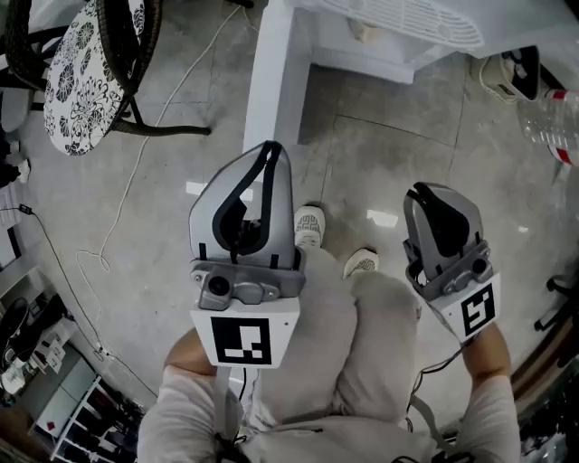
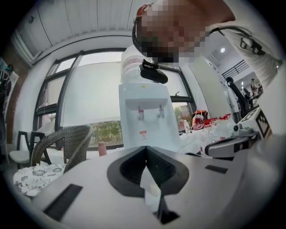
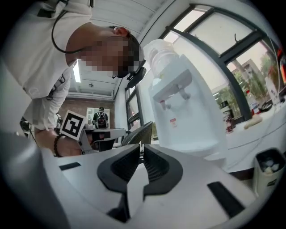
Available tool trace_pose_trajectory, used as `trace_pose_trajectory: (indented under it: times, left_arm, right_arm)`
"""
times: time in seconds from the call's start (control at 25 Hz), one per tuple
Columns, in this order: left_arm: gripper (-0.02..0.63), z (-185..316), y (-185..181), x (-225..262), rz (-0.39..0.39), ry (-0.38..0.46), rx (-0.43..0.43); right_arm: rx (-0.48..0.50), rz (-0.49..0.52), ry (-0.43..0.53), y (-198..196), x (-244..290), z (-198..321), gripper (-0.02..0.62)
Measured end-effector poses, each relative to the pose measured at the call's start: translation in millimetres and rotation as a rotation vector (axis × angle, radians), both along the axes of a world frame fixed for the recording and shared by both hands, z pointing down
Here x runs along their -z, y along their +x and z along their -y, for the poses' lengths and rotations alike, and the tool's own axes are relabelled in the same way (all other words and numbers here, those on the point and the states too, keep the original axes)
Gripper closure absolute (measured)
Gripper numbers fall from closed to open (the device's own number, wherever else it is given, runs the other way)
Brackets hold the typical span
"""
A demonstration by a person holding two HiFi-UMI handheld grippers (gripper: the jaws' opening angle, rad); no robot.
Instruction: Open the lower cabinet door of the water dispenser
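We hold both tools level over our knees, neither touching anything. The left tool (image 1: 270,147) has its jaws closed tip to tip, and its own view shows nothing between them (image 2: 145,148). The right tool (image 1: 422,193) is narrowed to a thin slit and is likewise empty (image 3: 140,147). The water dispenser (image 2: 145,120) stands in front of us on the tiled floor (image 1: 181,154), with its two taps and the bottle on top showing in both tool views (image 3: 187,116). From the head view we see its ribbed drip tray (image 1: 403,23) from above. A white panel (image 1: 271,77) juts from the dispenser's left side toward our shoes (image 1: 309,226), and it seems to be the lower cabinet door swung out. A wicker chair (image 1: 90,63) with a patterned cushion stands well off to the left.
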State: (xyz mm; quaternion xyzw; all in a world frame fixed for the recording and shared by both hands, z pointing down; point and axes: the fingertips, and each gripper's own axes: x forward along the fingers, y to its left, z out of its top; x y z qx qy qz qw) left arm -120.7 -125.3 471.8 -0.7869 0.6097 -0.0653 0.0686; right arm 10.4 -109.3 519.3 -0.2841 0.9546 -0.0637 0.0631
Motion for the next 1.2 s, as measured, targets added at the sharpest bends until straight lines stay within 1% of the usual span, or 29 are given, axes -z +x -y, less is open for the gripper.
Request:
trace_pose_trajectory:
  times: [0.24, 0.4, 0.6, 0.72, 0.84, 1.0, 1.2]
  left_arm:
    - [0.601, -9.3, 11.5, 113.0, -0.028, -0.003, 0.007]
    - [0.601, -20.5, 16.6, 193.8, -0.038, -0.002, 0.007]
    - [0.601, -34.3, 27.2, 312.0, -0.044, 0.005, 0.007]
    - [0.601, -52.0, 31.8, 386.9, -0.054, -0.019, 0.032]
    - [0.601, -70.8, 37.5, 447.8, -0.063, -0.038, 0.047]
    - [0.601, -90.0, 45.0, 508.8, -0.071, -0.038, 0.056]
    - [0.600, -111.6, 49.3, 571.4, -0.070, 0.001, 0.061]
  right_arm:
    - [-0.213, -0.012, -0.017, 59.4, 115.4, 1.8, 0.558]
    - [-0.297, -0.001, -0.020, 75.7, 197.7, -5.1, 0.558]
    - [-0.336, 0.003, -0.013, 95.6, 326.0, -19.0, 0.558]
    - [-0.354, -0.011, -0.037, 113.9, 403.3, -38.0, 0.558]
    - [-0.388, -0.027, -0.039, 134.6, 467.5, -56.0, 0.558]
    - [-0.421, -0.041, -0.025, 160.8, 532.1, -75.7, 0.558]
    - [-0.467, -0.058, 0.013, 189.4, 589.6, -95.2, 0.558]
